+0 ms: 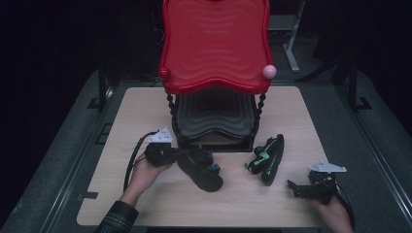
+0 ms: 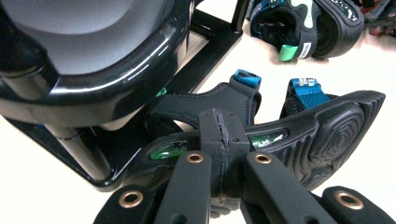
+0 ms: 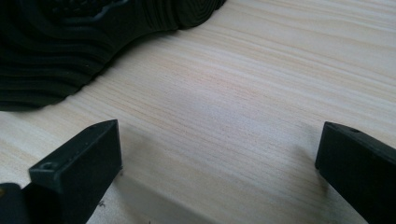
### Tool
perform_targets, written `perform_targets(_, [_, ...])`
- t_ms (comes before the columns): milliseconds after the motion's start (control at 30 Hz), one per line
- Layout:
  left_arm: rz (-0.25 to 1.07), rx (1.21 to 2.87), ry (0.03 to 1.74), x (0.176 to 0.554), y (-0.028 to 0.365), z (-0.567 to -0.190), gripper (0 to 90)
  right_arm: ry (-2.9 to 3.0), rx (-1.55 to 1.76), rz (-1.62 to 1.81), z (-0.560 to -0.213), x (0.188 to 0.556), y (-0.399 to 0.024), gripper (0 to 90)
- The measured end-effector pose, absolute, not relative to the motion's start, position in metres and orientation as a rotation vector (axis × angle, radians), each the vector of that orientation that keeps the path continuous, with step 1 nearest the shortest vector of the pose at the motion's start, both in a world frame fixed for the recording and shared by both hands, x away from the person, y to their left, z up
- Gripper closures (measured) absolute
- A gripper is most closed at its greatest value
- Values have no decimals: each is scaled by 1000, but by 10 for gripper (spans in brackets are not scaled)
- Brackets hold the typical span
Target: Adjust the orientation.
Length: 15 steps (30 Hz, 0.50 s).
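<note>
High view: nearest the camera, a plaid sleeve [image 1: 118, 218] leads up to the left hand [image 1: 143, 174], which holds the left gripper [image 1: 180, 154]; its jaws are pinched together on the strap of a black sandal [image 1: 200, 171] lying on its side on the pale wood-grain table [image 1: 272, 204]. In the left gripper view the two black jaws meet on a stitched dark strap [image 2: 219, 135], with the ridged sole [image 2: 327, 135] and blue tabs beyond. At the near right edge, the right hand [image 1: 335, 213] rests the right gripper [image 1: 294, 188] low on the table, its jaws spread wide with nothing between them; in the right gripper view bare wood lies between the jaw tips and a dark ridged sole edge [image 3: 56, 51] sits ahead.

Farther in, a second sandal [image 1: 266, 158] with green accents lies on its side, apart from the first. Behind both stands a two-tier rack [image 1: 215, 73]: a black lower tray [image 1: 214, 119] just beside the held sandal, twisted posts, and a glossy red upper tray with a red and a pink knob. Grey flooring borders the table; the room beyond is dark.
</note>
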<state>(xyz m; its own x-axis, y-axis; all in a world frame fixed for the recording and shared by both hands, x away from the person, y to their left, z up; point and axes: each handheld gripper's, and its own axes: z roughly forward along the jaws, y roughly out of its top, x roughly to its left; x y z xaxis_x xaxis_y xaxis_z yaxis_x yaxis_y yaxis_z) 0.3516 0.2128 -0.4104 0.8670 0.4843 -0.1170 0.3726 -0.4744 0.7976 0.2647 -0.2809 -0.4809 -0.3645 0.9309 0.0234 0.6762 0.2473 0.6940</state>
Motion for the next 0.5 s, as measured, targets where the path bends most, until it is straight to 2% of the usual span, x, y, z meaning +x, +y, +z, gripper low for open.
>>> perform_targets(500, [142,2119,616,339,230,-409,900,2131,1470,881,-481,265,-281,0])
